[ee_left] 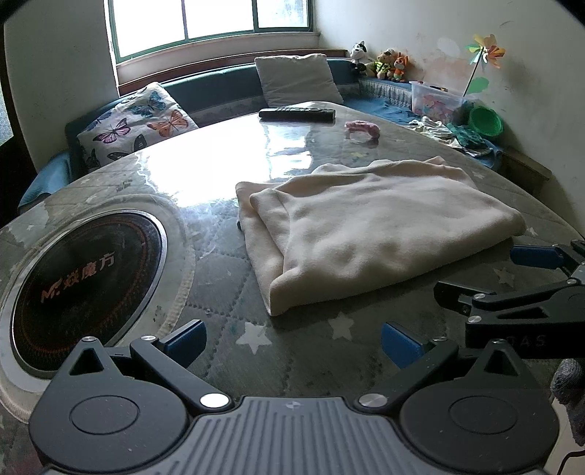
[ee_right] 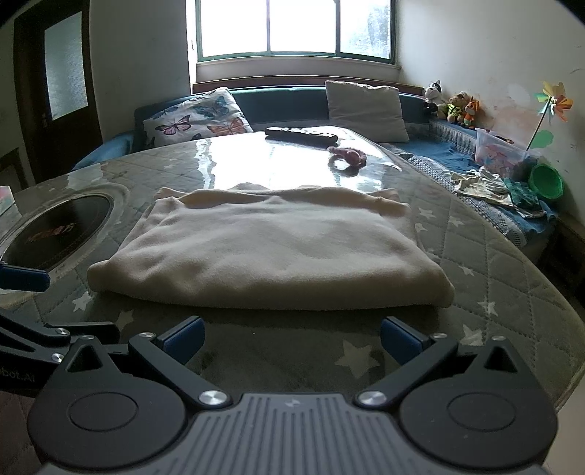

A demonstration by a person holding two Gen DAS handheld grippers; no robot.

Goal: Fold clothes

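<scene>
The folded cream garment (ee_right: pixel 270 248) is seen flat on the tabletop (ee_right: pixel 486 277), bare quilted room around its edges. Both the left hand-held gripper (ee_left: pixel 292 341) and right hand-held gripper (ee_right: pixel 292 338) are held released, nothing grasped. Colourful bits are seen in the plastic box (ee_right: pixel 499 153).

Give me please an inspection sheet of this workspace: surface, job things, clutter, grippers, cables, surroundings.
Surface: round table with a quilted star-print cover under clear film; a dark round hob is set into it.
Job things: cream garment lies folded flat in layers, near the table edge.
Clutter: remote and a small pink thing on the far side.
Grippers: left gripper open, empty, above the table; right gripper open, empty, just short of the garment.
Cables: one thin dark cable at the lower right corner of the left view.
Surroundings: window, bench with pillows, plush toys, clear bin, pinwheel, green bowl.
</scene>
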